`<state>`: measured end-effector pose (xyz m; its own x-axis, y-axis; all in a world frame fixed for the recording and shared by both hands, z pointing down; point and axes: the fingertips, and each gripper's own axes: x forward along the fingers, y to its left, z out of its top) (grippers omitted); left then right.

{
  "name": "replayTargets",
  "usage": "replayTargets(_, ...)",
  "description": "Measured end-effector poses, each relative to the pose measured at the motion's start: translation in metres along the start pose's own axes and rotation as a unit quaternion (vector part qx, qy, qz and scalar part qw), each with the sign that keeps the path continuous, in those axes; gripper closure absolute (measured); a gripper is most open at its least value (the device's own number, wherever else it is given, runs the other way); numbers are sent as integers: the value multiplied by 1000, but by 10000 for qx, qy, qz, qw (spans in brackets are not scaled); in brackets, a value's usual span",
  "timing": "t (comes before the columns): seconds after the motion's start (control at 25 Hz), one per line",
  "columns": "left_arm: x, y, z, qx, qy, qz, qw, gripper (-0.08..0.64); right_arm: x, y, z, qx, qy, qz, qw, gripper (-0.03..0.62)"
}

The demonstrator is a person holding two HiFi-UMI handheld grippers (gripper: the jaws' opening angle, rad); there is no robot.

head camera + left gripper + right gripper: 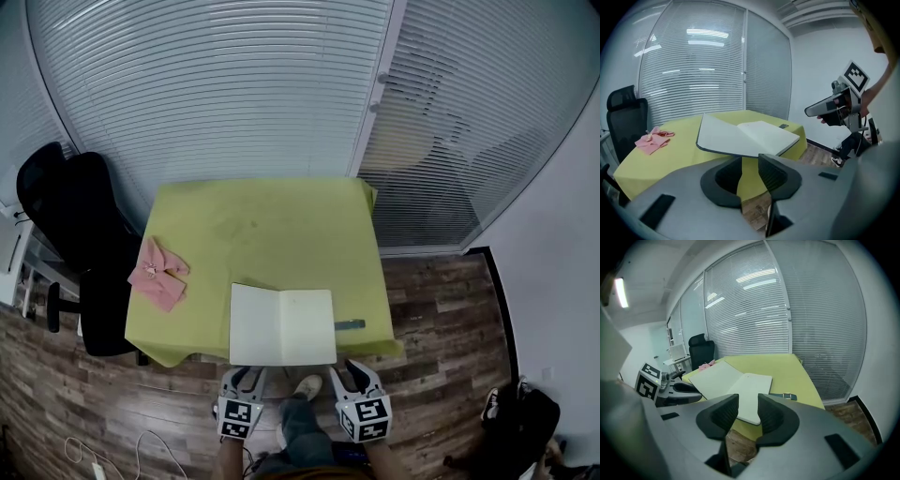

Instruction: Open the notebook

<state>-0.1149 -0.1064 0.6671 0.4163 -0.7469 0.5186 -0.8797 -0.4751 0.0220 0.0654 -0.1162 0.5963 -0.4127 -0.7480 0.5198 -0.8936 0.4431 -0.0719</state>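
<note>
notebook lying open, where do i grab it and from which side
Probably the near edge, from the person's side: the notebook lies flat and open, and that edge appears to overhang the table front, so one jaw can slide underneath.

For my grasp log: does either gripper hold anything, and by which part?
Nothing is held: left gripper and right gripper have empty, open jaws, short of the notebook.

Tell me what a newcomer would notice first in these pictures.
The notebook stands out first, lying open with white pages at the near edge of the yellow-green table. Next come a crumpled pink cloth by the table's left edge, and the left gripper and right gripper held just short of the table, both open and empty.
</note>
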Motion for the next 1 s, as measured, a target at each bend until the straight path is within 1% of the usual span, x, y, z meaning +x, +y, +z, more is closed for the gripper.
replayTargets(0.12,3,3,-7,-222,9,-13,9998,441,5,-3,0,-4,6,2,10000,451)
replayTargets(0.2,5,5,-15,-325,90,19,9994,437,7,-4,0,5,23,-6,10000,453)
replayTargets(0.24,7,7,-20,-305,186,74,9993,437,8,-5,-1,12,35,-12,10000,453)
replayTargets(0.32,9,9,-31,-156,401,177,9989,498,9,-7,-2,22,47,-23,10000,453)
replayTargets(0.36,11,9,-35,-124,449,174,9988,499,10,-8,-2,25,44,-28,10000,453)
replayTargets(0.6,18,5,-42,-212,539,124,9982,497,12,-12,-3,31,82,-51,9999,454)
replayTargets(0.84,19,5,-43,-189,570,150,9981,497,12,-14,-5,26,79,-49,10000,456)
replayTargets(0.92,17,5,-44,-283,543,168,9980,497,11,-12,-4,23,59,-45,10000,457)
replayTargets(1.0,12,6,-43,-455,474,198,9976,497,9,-10,-2,-2,14,-36,10000,463)
